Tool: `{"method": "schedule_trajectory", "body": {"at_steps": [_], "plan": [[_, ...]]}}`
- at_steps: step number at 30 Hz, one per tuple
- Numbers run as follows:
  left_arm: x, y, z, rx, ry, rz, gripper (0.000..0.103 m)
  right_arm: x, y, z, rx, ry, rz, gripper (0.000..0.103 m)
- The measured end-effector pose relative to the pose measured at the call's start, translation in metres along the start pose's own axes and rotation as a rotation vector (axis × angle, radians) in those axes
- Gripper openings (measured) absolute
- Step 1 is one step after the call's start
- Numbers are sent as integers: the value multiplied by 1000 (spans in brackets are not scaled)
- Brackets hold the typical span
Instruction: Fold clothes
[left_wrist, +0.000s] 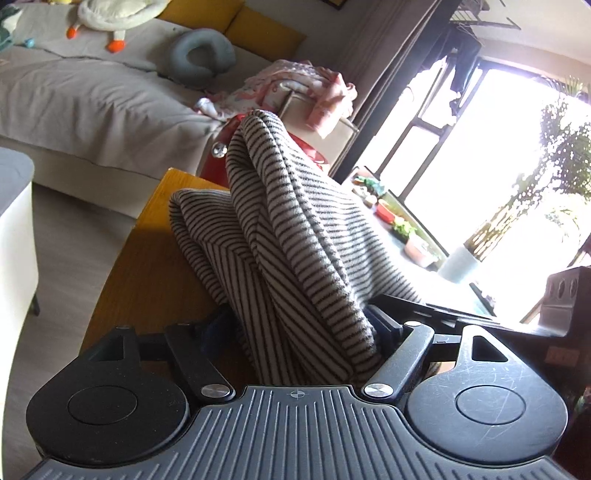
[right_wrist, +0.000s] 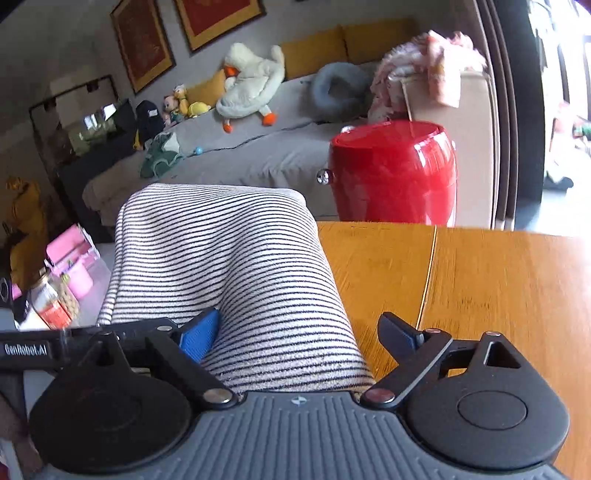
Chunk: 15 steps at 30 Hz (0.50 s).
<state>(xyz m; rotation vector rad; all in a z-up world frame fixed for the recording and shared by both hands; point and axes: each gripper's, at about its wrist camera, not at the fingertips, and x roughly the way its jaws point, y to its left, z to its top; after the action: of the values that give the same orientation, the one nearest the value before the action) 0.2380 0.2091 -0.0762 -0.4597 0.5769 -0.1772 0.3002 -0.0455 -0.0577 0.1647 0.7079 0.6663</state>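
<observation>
Both my tongs, left (left_wrist: 301, 325) and right (right_wrist: 301, 334), stand spread around the soft, light, floppy knit (right_wrist: 221, 258); I'd pinch its thick fold at 12 o'clock.

Garment (right_wrist: 229, 266) white with thin black stripes; table (right_wrist: 498, 280) amber wood; at 1 o'clock a glossy red bin (right_wrist: 391, 170); pads (right_wrist: 199, 334) blue; sofa (right_wrist: 258, 151) grey
</observation>
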Motion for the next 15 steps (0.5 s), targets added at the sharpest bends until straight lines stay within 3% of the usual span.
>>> {"method": "schedule_trajectory", "body": {"at_steps": [6, 10, 15], "plan": [[-16, 1, -1, -39, -34, 19, 81, -6, 4, -7, -53, -38, -11, 96], [-49, -18, 14, 28, -158, 28, 78, -13, 0, -10, -45, -50, -4, 97], [-36, -43, 52, 120, -188, -19, 76, -18, 3, -13, -64, -80, -14, 97]]}}
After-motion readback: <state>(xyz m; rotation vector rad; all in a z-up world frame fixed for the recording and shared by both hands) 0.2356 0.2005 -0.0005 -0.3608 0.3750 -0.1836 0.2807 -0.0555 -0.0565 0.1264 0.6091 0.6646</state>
